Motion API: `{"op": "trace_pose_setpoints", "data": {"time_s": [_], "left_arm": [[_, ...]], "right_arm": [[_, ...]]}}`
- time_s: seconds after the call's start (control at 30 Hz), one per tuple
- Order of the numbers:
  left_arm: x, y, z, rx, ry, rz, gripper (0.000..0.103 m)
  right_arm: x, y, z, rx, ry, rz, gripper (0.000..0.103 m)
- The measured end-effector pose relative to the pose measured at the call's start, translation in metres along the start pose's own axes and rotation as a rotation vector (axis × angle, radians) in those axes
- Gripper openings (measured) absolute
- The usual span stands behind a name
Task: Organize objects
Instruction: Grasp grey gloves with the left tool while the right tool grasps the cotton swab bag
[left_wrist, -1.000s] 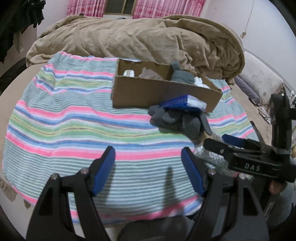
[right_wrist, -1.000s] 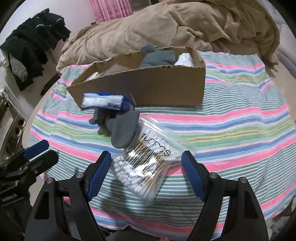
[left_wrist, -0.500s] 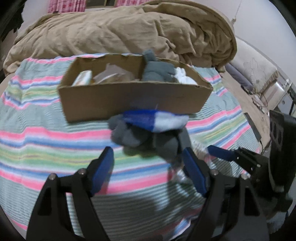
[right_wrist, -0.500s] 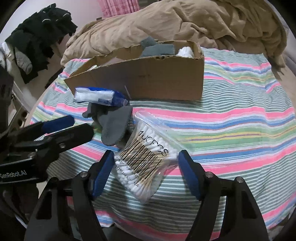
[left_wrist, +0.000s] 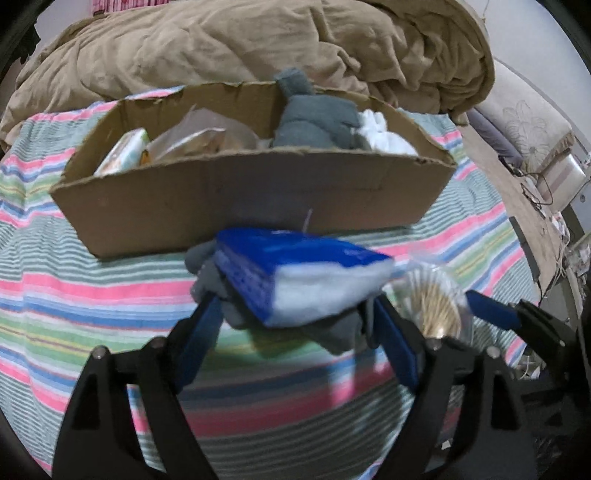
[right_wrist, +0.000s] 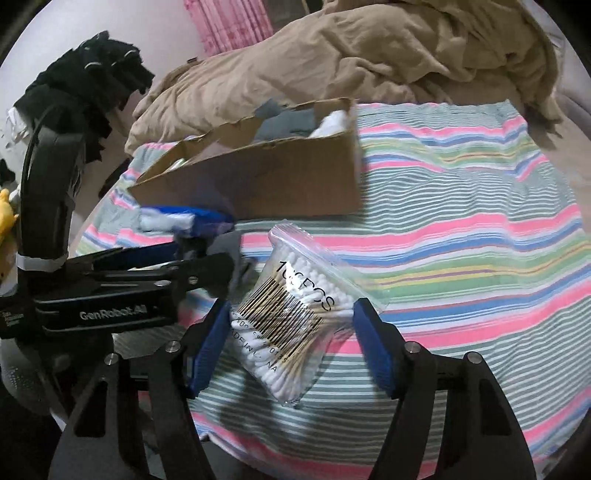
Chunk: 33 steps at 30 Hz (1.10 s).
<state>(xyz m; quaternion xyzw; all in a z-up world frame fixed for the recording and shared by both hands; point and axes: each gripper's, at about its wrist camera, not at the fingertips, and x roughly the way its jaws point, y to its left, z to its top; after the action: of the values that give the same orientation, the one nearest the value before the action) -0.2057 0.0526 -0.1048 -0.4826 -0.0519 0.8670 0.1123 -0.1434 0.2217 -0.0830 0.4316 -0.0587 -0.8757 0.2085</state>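
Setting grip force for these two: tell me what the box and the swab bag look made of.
Box: plain brown corrugated cardboard, matte; torn, ragged rim and a crease show it.
Swab bag: thin clear glossy plastic film, probably zip-top; it glints and wrinkles, and the white-tipped swabs, seemingly wooden-stemmed, show through.

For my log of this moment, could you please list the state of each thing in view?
Cardboard box: open-topped, partly filled.
Tissue pack: outside the box, on the grey socks.
Cotton swab bag: sealed, flat on the blanket.
Left gripper: open, around the pack.
Right gripper: open, around the bag.
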Motion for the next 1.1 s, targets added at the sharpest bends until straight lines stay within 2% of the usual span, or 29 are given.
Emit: {"op": "trace_pose_setpoints", "data": {"time_s": [0.13,0.2,0.37,0.4,0.5,0.63,0.67,0.7,0.73,0.77,0.8,0.93,0.97,1.0,1.1], "left_arm": [[0.004,0.007,0.002,-0.004,0.003,-0.009,0.068],[0.0,0.008,0.001,0.002,-0.01,-0.02,0.054],[-0.016,0.006,-0.005,0.023,-0.047,-0.045,0.033],[-0.02,0.006,-0.007,0.022,-0.052,-0.052,0.024],[-0.03,0.008,-0.013,0.016,-0.066,-0.07,0.019],[-0.028,0.013,-0.019,0.006,-0.046,-0.104,0.019],[-0.027,0.014,-0.02,-0.006,-0.042,-0.11,0.025],[-0.024,0.017,-0.018,-0.023,-0.037,-0.106,0.036],[-0.02,0.019,-0.016,-0.038,-0.031,-0.099,0.042],[-0.014,0.021,-0.013,-0.049,-0.016,-0.085,0.067],[-0.006,0.022,-0.009,-0.057,0.006,-0.051,0.085],[0.012,0.016,0.001,-0.024,0.009,-0.001,0.086],[0.014,0.014,0.003,-0.009,-0.001,-0.001,0.079],[0.014,0.013,0.003,-0.001,-0.006,-0.003,0.065],[0.011,0.015,0.001,-0.005,-0.018,-0.027,0.049]], "right_arm": [[0.0,-0.002,0.004,0.004,-0.011,-0.016,0.071],[0.0,-0.002,0.006,0.004,-0.011,-0.017,0.071],[-0.006,0.0,0.01,0.007,-0.025,-0.026,0.071],[-0.01,0.001,0.011,0.008,-0.032,-0.025,0.071],[-0.019,0.006,0.015,0.003,-0.049,-0.021,0.071],[-0.029,0.016,0.019,-0.014,-0.07,-0.023,0.071],[-0.03,0.018,0.019,-0.018,-0.072,-0.025,0.071],[-0.031,0.019,0.019,-0.018,-0.073,-0.026,0.071],[-0.03,0.019,0.019,-0.017,-0.071,-0.027,0.071],[-0.029,0.019,0.018,-0.014,-0.067,-0.028,0.071],[-0.027,0.018,0.018,-0.012,-0.063,-0.029,0.071],[-0.019,0.012,0.017,0.0,-0.048,-0.038,0.071],[-0.017,0.009,0.017,0.006,-0.046,-0.043,0.071],[-0.017,0.008,0.017,0.009,-0.045,-0.046,0.071],[-0.015,0.004,0.016,0.015,-0.042,-0.048,0.071]]}}
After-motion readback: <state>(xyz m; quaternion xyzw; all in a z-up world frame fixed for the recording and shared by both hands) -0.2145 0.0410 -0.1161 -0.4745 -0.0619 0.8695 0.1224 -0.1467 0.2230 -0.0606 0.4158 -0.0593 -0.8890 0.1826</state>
